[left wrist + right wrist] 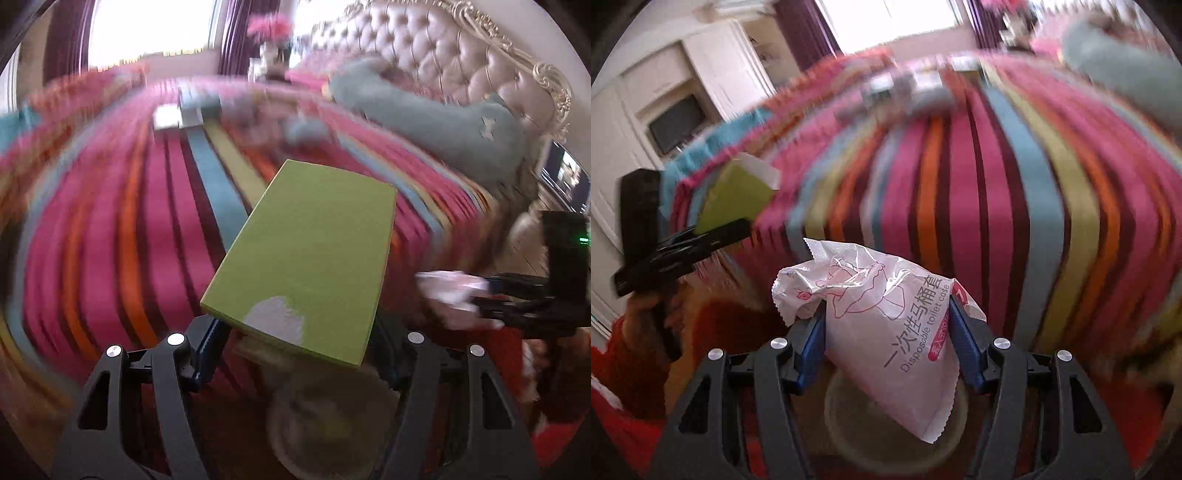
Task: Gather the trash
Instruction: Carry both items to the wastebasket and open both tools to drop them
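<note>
Your left claw [295,354] gripped the green box [306,258], your right claw [886,347] the wrapper [886,325], both over the bin [886,424] at six o'clock, apparently ready to drop.

left tool [295,354]: clamped on green box [306,266]
right of tool: white wrapper [454,295]
ahead: striped bedspread [110,221], blurred

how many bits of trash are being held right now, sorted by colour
green: 1, the flat green box clamped in the left gripper
white and pink: 1, the plastic wrapper clamped in the right gripper
total: 2
</note>
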